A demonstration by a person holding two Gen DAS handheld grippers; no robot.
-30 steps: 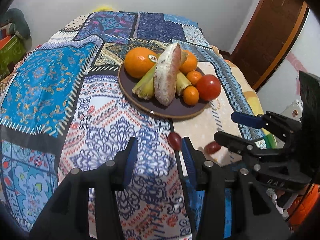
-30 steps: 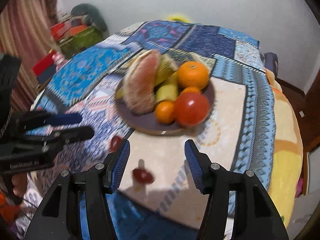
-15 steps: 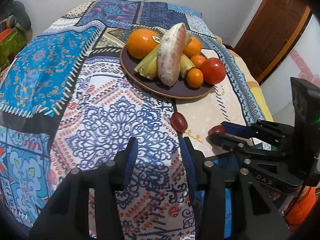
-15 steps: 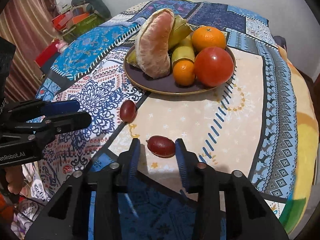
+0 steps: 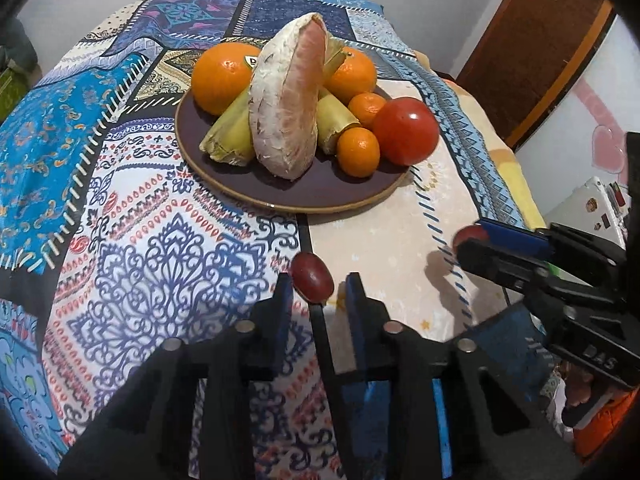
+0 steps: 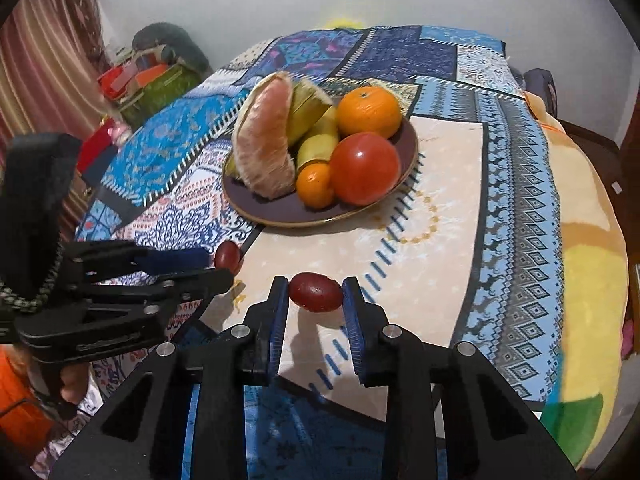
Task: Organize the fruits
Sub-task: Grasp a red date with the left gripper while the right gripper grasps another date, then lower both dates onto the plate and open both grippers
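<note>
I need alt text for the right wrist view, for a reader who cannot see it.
The right gripper has its fingers on either side of a small red fruit on a patterned cloth. Behind it is a plate of fruit. At left, the left gripper reaches a second red fruit.

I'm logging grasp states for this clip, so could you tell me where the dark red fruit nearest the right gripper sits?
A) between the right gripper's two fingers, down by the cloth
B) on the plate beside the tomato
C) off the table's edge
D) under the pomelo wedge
A: the right wrist view shows the dark red fruit between the blue pads of the right gripper, clear of the plate.
</note>
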